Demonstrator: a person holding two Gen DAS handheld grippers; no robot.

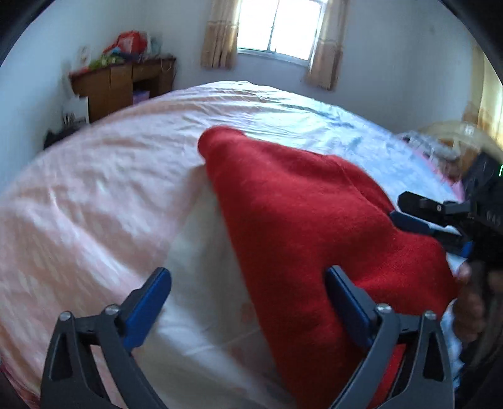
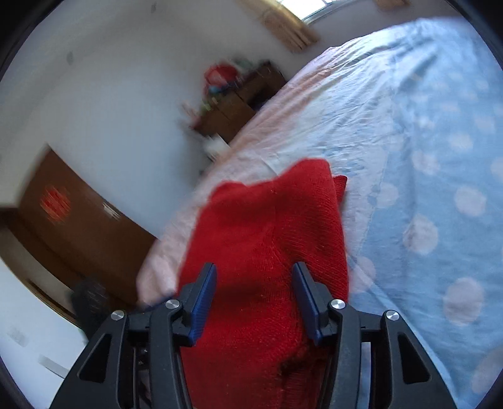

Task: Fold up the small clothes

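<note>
A red knitted garment lies on the bed, bunched into a rough triangle. My left gripper is open just above the bed, its right finger against the garment's near edge, its left finger over bare sheet. My right gripper shows at the garment's right side in the left wrist view. In the right wrist view the right gripper stands open with the red garment lying between and under its fingers; no pinch on the cloth shows.
The bed has a pink sheet and a blue spotted cover. A wooden desk with clutter stands at the far left wall under a window. A wooden door is left of the bed. A chair with items is at right.
</note>
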